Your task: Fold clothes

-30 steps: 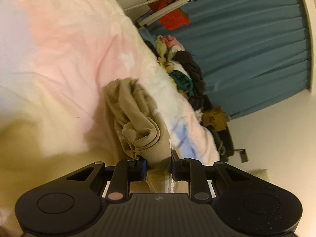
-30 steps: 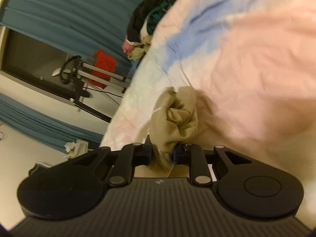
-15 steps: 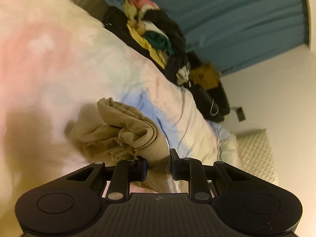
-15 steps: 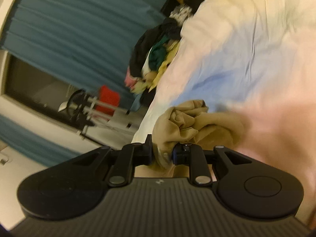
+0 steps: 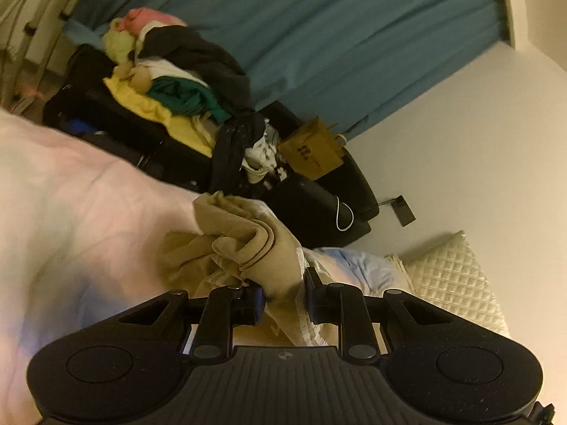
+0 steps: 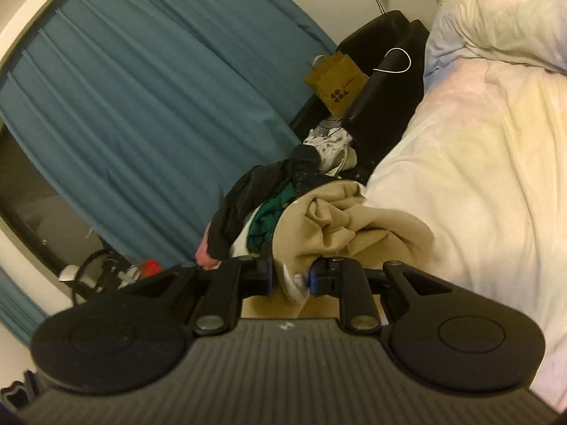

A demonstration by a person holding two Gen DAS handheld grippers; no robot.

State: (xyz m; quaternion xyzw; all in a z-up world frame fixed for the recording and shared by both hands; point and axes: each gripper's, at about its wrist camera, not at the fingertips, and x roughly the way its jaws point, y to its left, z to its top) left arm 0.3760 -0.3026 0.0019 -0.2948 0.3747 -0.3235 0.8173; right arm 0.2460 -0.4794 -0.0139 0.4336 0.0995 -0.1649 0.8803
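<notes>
A beige garment (image 5: 248, 248) hangs bunched over the pastel bedspread (image 5: 71, 205). My left gripper (image 5: 283, 299) is shut on one bunched edge of it, with a pale hem trailing between the jaws. In the right wrist view my right gripper (image 6: 290, 278) is shut on another edge of the same beige garment (image 6: 340, 223), which bulges in folds just ahead of the fingers. Both grippers hold the cloth above the bedspread (image 6: 478, 177).
A heap of mixed clothes (image 5: 170, 85) lies on a dark chair beside the bed, in front of a teal curtain (image 5: 319, 35). A brown paper bag (image 5: 315, 156) stands by it. A quilted pillow (image 5: 453, 276) lies at the bed's head.
Both grippers have lifted and tilted up with the beige garment. The views now look across the bed toward the clothes heap and curtain instead of down at the bedspread.
</notes>
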